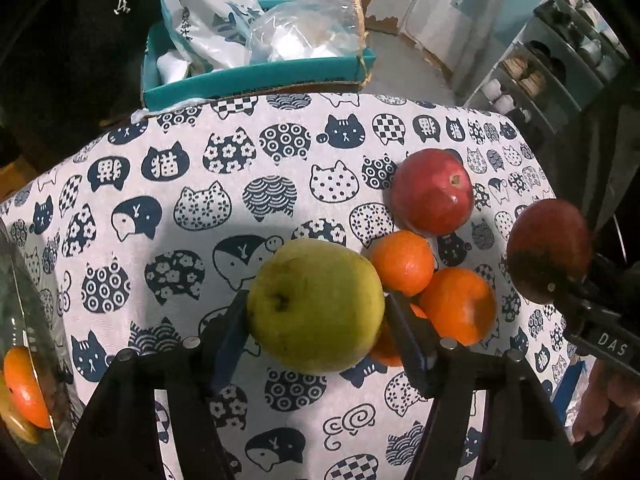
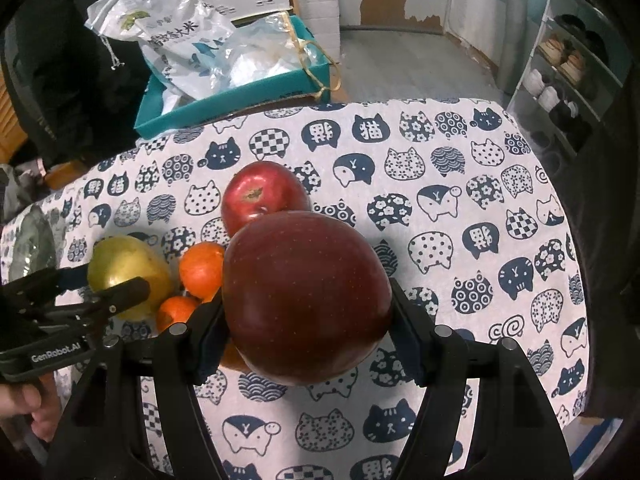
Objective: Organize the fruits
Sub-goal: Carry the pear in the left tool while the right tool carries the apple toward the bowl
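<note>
**Q:** Nearest the left wrist camera, what do you see?

**A:** Closest in is a green pear, clamped between the jaws of the left gripper above the cat-print cloth on the bench. Just beyond it two oranges touch each other, and a red apple lies behind them towards the bench's right edge. A glass bowl at the left edge already holds an orange fruit.

**Q:** And from the right wrist?

**A:** Here a dark red apple fills the jaws of the right gripper, gripped on both sides, clear of the cloth. Behind it sits the other red apple; the pear and oranges are to the left.

**Q:** Which step is this?

**A:** Both fruits look lifted and ready to carry. Next, I'd judge, each must travel to its container, likely the bowl at the left edge, and be lowered gently before the jaws open.
</note>
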A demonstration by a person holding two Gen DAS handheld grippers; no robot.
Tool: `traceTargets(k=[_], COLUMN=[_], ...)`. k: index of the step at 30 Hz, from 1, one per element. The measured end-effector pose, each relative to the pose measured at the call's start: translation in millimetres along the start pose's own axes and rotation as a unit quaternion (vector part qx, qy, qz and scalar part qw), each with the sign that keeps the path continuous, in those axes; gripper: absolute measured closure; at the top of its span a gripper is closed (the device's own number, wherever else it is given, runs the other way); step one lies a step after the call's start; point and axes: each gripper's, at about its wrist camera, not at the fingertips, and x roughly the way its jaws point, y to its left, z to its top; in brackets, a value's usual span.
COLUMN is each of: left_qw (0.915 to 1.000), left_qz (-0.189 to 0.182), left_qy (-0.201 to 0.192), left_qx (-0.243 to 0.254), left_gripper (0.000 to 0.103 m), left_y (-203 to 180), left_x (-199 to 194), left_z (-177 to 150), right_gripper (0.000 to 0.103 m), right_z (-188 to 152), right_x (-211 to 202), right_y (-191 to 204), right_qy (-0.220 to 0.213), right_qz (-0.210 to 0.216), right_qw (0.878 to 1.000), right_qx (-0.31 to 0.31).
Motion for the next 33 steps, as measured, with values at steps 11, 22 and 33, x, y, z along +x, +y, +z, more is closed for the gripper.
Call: traceTargets(k=[11,22,33], left_qw=[0.9994,0.9997,0.9985], left_qz=[-0.004,0.012,0.044], left_qy=[0.010,-0.002,-0.031], left_qx=[-0.033,-0.023,0.001], left_gripper=[0.028,0.026,0.027], left_y=[12,9,0], left_x=[10,15,-8], left_z=[-3,-2,-5], right_gripper=[0.032,0.032,0.032], right_z=[-7,-7,-5], right_x=[-2,1,-11], right_y=[2,-1,11], right_qy=[0.002,0.008,-0.011], right_qz=[0.003,0.005,0.003], right_qw=[1.000,1.000,1.000], right_qx=[-0.003,0.001,-0.015])
